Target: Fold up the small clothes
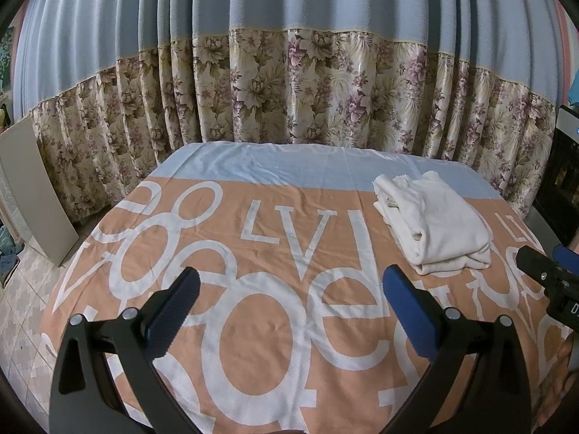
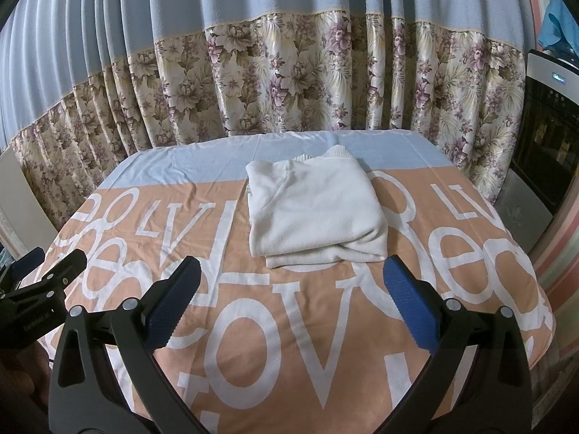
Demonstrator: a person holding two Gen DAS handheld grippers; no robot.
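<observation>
Right wrist view: a folded white garment (image 2: 315,213) lies at twelve o'clock on the lettered surface (image 2: 289,343). Right gripper (image 2: 289,303) and left gripper (image 1: 291,307) both gape wide, empty. Soft, light fleece; pinch its layered near edge.

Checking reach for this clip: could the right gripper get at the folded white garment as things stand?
Probably yes: the right gripper is open, holds nothing, and faces the folded white garment with only bare tablecloth between them.
</observation>
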